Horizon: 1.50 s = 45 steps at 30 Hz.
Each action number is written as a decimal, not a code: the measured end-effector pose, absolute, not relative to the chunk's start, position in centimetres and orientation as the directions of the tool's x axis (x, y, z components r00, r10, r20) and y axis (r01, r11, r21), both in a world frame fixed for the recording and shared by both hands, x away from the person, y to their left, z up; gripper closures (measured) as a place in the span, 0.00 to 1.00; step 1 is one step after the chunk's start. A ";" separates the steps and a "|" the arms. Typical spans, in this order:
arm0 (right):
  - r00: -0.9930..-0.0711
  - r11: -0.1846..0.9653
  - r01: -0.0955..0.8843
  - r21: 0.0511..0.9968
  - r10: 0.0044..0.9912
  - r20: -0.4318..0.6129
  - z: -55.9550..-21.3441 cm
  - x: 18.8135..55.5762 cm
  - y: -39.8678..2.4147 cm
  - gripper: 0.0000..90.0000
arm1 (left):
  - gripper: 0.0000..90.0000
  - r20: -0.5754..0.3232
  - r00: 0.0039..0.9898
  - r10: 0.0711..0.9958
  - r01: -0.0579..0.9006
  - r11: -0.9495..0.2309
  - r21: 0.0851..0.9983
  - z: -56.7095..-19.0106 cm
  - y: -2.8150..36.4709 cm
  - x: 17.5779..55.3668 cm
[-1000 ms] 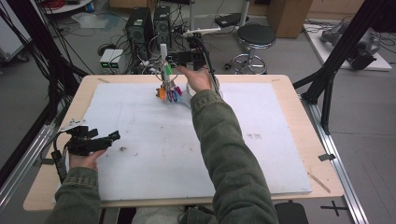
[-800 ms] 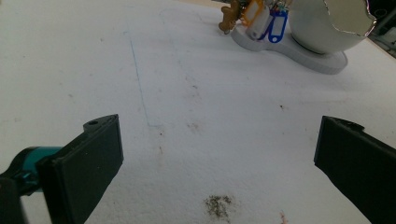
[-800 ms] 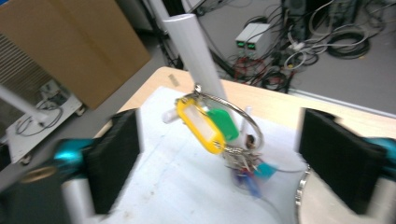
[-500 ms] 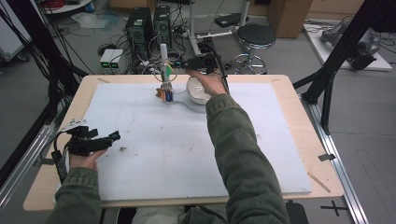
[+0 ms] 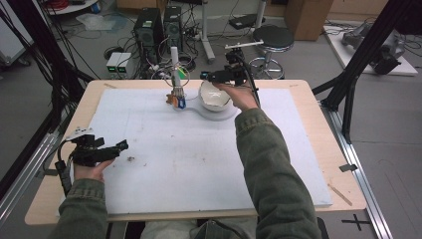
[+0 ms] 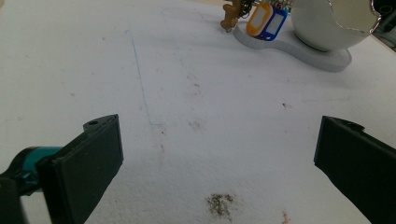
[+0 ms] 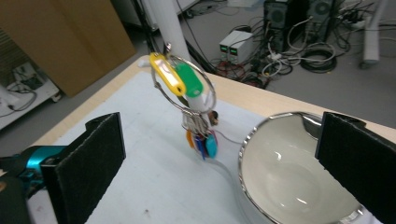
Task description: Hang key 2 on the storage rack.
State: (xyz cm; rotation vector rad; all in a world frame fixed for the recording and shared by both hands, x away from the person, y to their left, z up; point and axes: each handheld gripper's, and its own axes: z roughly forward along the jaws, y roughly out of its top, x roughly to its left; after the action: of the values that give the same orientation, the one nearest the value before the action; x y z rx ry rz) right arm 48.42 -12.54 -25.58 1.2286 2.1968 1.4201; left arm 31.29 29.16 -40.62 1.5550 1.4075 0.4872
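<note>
I am holding the right gripper (image 5: 205, 75), jaws just opened and empty, above the white bowl (image 5: 214, 95); key tags (image 7: 201, 142) are hanging at ten o'clock. The left gripper (image 5: 121, 145) is sitting with jaws spread.

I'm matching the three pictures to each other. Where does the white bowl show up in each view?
High view: the white bowl sits at the table's far edge, centre, just below the right gripper.
Left gripper view: top right corner, on its grey stand.
Right gripper view: lower right, seen from above, silver rim showing.
Shared landmark: the bunch of coloured key tags beside the bowl.
</note>
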 end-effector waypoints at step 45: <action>-0.474 0.084 0.509 0.857 0.858 0.197 -31.8 39.9 -25.2 0.01 | 0.02 -0.275 0.257 0.926 0.545 0.096 0.833 -40.6 29.1 31.2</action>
State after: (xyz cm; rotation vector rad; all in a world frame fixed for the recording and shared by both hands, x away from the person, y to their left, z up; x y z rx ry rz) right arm 39.93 -25.15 -31.84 1.3524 2.0123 1.3481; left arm 31.20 29.09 -40.63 1.5719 1.4087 0.5006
